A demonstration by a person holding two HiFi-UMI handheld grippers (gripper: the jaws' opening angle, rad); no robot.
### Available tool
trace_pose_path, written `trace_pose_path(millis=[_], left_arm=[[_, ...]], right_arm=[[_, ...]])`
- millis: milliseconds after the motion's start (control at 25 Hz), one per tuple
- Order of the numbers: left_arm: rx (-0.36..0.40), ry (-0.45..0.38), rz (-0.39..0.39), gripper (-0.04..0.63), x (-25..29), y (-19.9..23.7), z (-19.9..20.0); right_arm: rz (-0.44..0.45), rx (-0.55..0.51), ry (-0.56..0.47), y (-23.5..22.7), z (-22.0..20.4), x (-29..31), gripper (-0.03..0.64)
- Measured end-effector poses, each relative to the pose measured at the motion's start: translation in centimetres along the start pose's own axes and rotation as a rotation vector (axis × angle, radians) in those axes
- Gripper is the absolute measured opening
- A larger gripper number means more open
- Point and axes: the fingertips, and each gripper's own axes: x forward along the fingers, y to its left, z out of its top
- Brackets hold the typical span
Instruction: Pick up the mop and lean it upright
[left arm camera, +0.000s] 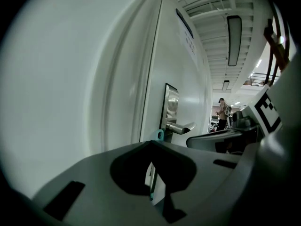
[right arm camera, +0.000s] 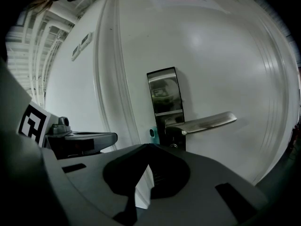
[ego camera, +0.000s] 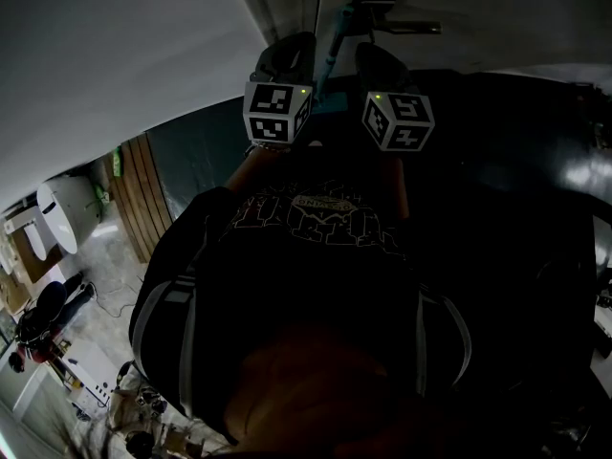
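One teal mop [ego camera: 330, 51] stood between left hand-held gripper [left arm camera: 150, 144] and right hand-held gripper [right arm camera: 148, 146].
Both jaw pairs were pressed together; one shiny metal door lever [right arm camera: 202, 122] lay at 2 o'clock.

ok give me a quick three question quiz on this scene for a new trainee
1. True or false: the door handle is a round knob.
2. In the right gripper view, where is the mop's teal tip? A: just left of the handle's base. B: high above the handle. C: far right of the handle.
3. Fill in: the left gripper has its jaws ___.
Key: 1 false, it is a lever. 2 A. 3 shut.
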Motion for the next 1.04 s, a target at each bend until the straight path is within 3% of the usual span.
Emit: trace_pose_path(millis=[1040], left_arm=[[0.009, 0.005, -0.009, 0.044, -2.2, 0.4, -1.0]], right_arm=[[-0.014, 0.000, 0.003, 1.7, -1.2, -1.1, 0.018]])
